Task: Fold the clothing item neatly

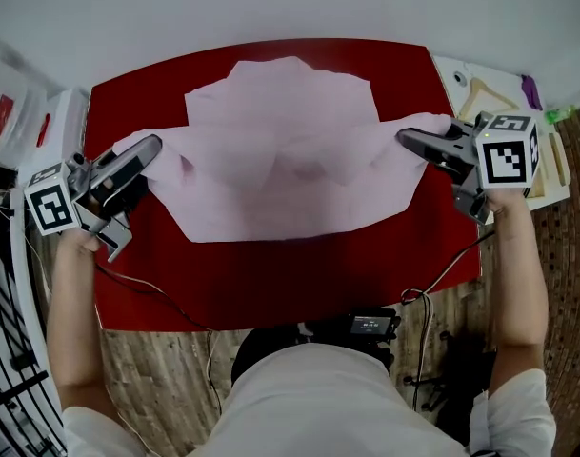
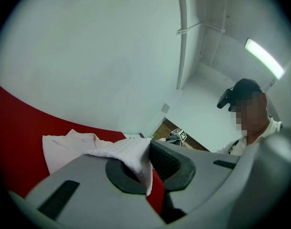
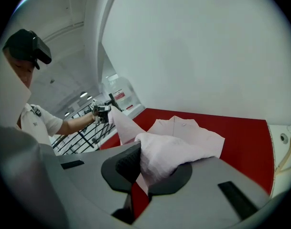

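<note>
Folding looks barely begun: the pink shirt point(image 1: 285, 141) lies spread on the red table point(image 1: 270, 288), collar toward twelve o'clock. At nine o'clock the left gripper point(image 1: 154, 147) and at three the right gripper point(image 1: 405, 138) each clamp a side edge.

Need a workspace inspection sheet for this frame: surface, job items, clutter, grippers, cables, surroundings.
Surface: red table, carrying the garment.
Job's things: pale pink shirt, spread out, collar toward the wall, held at both sides.
Clutter: wooden hanger on a white board right of the table.
Grippers: left gripper jaws shut on the shirt's left side; right gripper jaws shut on its right side.
Cables: black cable crosses the table's near left corner; another at the right edge.
Surroundings: white wall, wood-look floor, black railing.
</note>
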Action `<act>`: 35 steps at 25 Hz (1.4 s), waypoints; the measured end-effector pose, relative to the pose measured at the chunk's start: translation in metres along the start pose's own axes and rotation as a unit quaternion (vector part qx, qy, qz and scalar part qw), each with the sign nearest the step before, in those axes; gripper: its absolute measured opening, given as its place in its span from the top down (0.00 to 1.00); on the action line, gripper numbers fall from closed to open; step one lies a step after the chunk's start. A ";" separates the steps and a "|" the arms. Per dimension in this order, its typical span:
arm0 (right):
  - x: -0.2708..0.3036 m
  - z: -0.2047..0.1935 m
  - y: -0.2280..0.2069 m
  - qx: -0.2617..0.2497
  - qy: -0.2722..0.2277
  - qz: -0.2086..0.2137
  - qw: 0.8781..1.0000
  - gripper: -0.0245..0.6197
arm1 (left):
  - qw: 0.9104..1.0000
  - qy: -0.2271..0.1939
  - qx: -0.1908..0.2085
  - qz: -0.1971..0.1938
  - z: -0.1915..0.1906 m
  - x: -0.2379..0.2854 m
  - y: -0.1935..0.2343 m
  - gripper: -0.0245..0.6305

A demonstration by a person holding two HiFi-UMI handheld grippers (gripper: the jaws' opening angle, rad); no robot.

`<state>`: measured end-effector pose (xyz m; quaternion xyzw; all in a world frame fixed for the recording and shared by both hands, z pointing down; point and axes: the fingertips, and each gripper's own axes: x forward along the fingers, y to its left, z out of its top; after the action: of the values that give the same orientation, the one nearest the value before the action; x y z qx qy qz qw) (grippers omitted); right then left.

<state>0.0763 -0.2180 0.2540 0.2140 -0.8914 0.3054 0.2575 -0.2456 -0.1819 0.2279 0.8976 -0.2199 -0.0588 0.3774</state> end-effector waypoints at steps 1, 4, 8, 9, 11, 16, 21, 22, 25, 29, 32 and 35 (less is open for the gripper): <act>0.007 0.004 -0.008 0.005 0.002 -0.002 1.000 0.91 | 1.000 0.002 -0.003 -0.001 0.004 0.001 0.011 0.93; 0.011 0.004 -0.014 0.014 0.005 -0.007 1.000 0.91 | 1.000 0.004 -0.008 0.001 0.005 0.001 0.019 0.93; 0.010 -0.003 -0.017 0.029 0.004 -0.007 1.000 0.91 | 1.000 0.004 -0.007 0.008 0.005 0.001 0.018 0.93; 0.009 -0.004 -0.017 0.033 0.003 -0.006 0.999 0.91 | 1.000 0.003 -0.006 0.011 0.006 0.001 0.017 0.93; 0.009 -0.007 -0.017 0.042 0.000 -0.004 0.999 0.91 | 1.000 -0.004 -0.012 0.016 0.008 0.003 0.015 0.93; 0.047 -0.017 -0.053 0.089 0.010 0.033 0.995 0.91 | 0.996 -0.012 -0.068 0.056 -0.001 0.021 0.071 0.93; 0.103 -0.039 -0.125 0.160 0.034 0.029 0.986 0.91 | 0.983 -0.012 -0.148 0.107 -0.026 0.044 0.164 0.93; 0.109 -0.040 -0.135 0.169 0.033 0.022 0.985 0.91 | 0.982 -0.016 -0.153 0.113 -0.027 0.046 0.175 0.93; 0.125 -0.040 -0.157 0.191 0.026 0.012 0.981 0.91 | 0.978 -0.024 -0.163 0.126 -0.030 0.052 0.199 0.93; 0.144 -0.046 -0.180 0.199 0.024 -0.010 0.980 0.91 | 0.975 -0.020 -0.159 0.157 -0.037 0.054 0.225 0.93; 0.157 -0.047 -0.193 0.217 0.015 -0.014 0.976 0.91 | 0.972 -0.019 -0.155 0.175 -0.040 0.057 0.238 0.93; 0.167 -0.048 -0.205 0.247 0.001 -0.014 0.969 0.89 | 0.971 -0.008 -0.149 0.185 -0.047 0.060 0.250 0.81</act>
<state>0.0727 -0.3720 0.4741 0.2832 -0.7851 0.5125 0.2022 -0.2667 -0.3322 0.4400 0.7746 -0.3738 -0.0278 0.5093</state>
